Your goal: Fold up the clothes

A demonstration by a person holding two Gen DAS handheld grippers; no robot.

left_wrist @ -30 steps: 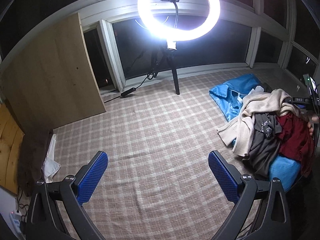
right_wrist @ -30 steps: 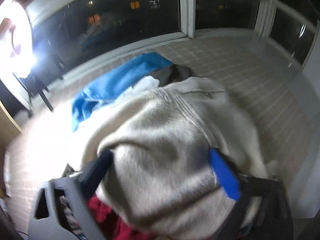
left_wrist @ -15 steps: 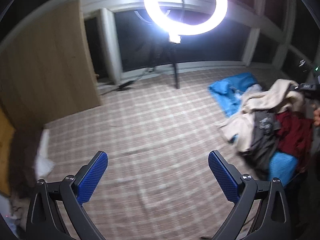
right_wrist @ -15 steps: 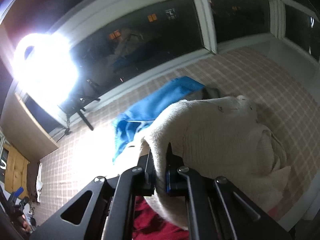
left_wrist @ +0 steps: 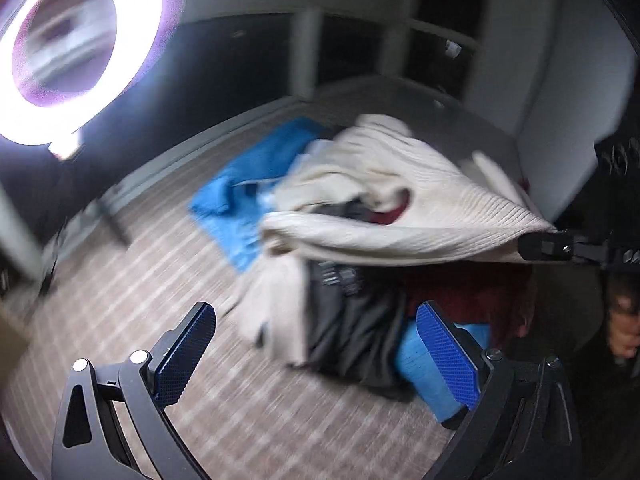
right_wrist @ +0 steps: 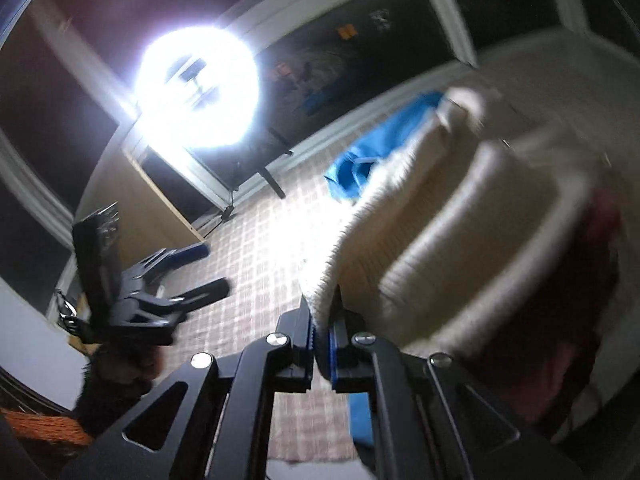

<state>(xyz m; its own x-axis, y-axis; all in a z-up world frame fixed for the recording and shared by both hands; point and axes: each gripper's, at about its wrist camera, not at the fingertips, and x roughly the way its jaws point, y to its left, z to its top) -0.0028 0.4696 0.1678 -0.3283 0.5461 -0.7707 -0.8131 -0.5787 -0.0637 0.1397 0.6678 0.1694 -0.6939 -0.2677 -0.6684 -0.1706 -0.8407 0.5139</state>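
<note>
Checked mat (left_wrist: 132, 304) under dark windows (left_wrist: 240, 68) and glaring ring light (left_wrist: 64, 52), clothes pile (left_wrist: 352, 312) on it; right gripper (right_wrist: 322, 334) clenched on cream sweater (right_wrist: 460, 248) edge, lifted above pile; left gripper (left_wrist: 316, 356) spread wide, empty.

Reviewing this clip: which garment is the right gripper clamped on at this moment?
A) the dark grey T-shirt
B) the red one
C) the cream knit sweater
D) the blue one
C: the right gripper is shut on a ribbed edge of the cream knit sweater, pulling it taut over the pile, while the left gripper hangs open and empty.
</note>
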